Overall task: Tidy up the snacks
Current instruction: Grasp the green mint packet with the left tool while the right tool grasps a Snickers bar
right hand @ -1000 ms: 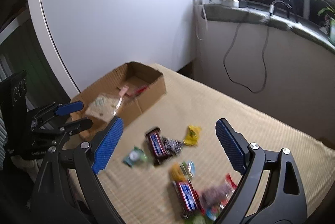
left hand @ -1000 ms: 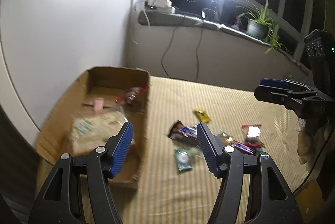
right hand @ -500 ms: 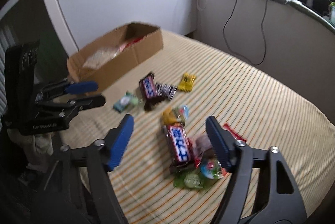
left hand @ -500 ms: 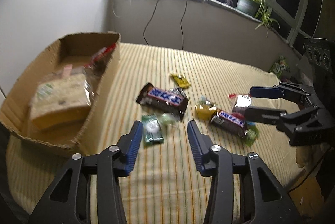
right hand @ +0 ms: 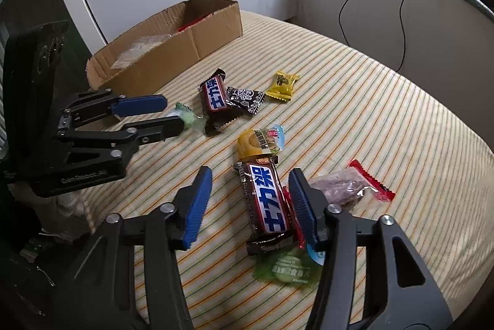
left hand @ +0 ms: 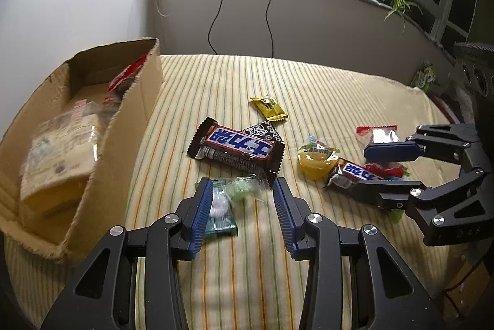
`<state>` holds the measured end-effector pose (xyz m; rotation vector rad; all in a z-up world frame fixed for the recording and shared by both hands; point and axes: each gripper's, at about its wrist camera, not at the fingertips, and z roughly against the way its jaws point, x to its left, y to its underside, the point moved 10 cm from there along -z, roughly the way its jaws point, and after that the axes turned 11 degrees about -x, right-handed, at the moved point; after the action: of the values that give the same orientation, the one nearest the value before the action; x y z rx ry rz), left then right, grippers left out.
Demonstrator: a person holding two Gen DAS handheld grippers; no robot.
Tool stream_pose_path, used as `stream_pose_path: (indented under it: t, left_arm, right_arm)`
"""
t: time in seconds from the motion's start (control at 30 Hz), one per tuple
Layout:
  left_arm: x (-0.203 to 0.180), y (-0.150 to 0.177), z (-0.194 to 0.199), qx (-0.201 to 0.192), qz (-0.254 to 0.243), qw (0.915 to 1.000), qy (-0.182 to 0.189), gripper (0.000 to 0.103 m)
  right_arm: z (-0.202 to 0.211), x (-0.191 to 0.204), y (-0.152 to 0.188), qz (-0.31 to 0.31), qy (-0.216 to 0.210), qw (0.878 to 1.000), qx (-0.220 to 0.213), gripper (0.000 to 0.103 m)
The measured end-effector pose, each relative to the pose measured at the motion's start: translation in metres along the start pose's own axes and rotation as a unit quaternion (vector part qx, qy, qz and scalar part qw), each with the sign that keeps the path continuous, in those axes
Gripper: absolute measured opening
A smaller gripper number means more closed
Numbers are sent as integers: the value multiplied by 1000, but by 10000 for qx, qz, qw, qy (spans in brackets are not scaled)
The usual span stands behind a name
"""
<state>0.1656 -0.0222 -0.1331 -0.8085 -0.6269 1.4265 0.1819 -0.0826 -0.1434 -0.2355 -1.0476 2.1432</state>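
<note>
Two grippers, left gripper (left hand: 244, 200) and right gripper (right hand: 250, 197), hung half-open, holding nothing. My right straddled the chocolate bar (right hand: 268, 202) at twelve o'clock. It looked light, slippery-wrapped; I judged mid-length best.

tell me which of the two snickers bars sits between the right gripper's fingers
The Snickers bar beside the yellow jelly cup; the other bar, nearer the cardboard box, lies on a black patterned packet.
</note>
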Motion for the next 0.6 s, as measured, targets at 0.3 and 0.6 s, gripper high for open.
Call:
stream_pose_path:
  t: [0.3, 0.6]
  left_arm:
    - [-4, 0, -16, 117, -117, 9999, -8, 39]
    - [0, 3, -21, 124, -48, 9999, -4, 28]
  right_arm:
    - [-16, 0, 3, 245, 140, 9994, 207, 52]
    - [-28, 3, 8, 630, 460, 9954, 565, 41]
